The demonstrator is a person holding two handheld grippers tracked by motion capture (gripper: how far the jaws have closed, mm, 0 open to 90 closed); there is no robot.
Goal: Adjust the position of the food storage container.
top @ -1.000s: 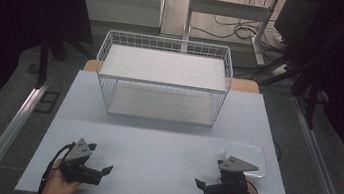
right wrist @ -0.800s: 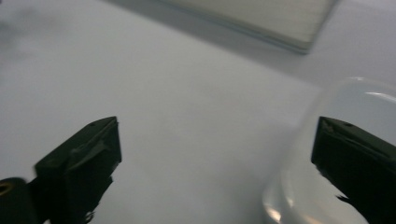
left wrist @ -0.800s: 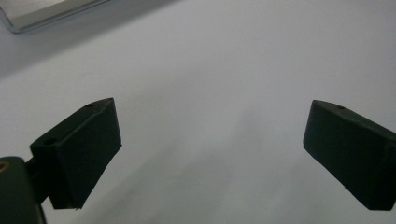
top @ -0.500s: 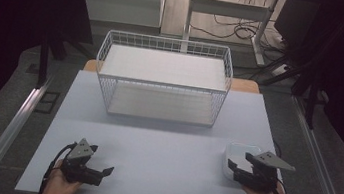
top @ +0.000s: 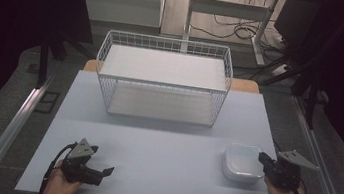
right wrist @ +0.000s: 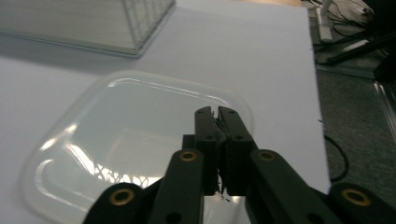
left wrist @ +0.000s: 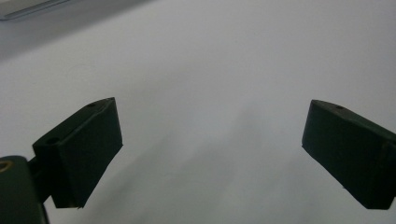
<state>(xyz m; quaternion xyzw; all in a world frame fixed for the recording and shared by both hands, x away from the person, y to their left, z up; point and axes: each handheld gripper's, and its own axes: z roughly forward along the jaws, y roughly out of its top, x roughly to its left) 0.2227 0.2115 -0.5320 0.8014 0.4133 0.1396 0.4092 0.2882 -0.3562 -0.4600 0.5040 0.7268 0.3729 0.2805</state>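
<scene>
A shallow clear plastic container (top: 241,162) sits on the white table (top: 164,141) near its right front corner. My right gripper (top: 263,160) reaches over the container's right rim, its tips pointing left. In the right gripper view the container (right wrist: 116,135) lies under the right gripper (right wrist: 215,111), whose jaws have just been closing and now stand pressed together with nothing visible between them. At the front left my left gripper (top: 102,162) rests low over the table, open. The left gripper view shows the left gripper (left wrist: 210,154) with its jaws wide apart over bare tabletop.
A white wire basket (top: 167,40) stands at the back middle of the table, and its corner (right wrist: 140,23) shows in the right gripper view. Dark floor, cables and a metal rail border the table on the right.
My right gripper has swung from the front edge out to the right side of the container and its jaws have closed. The left gripper has stayed put.
</scene>
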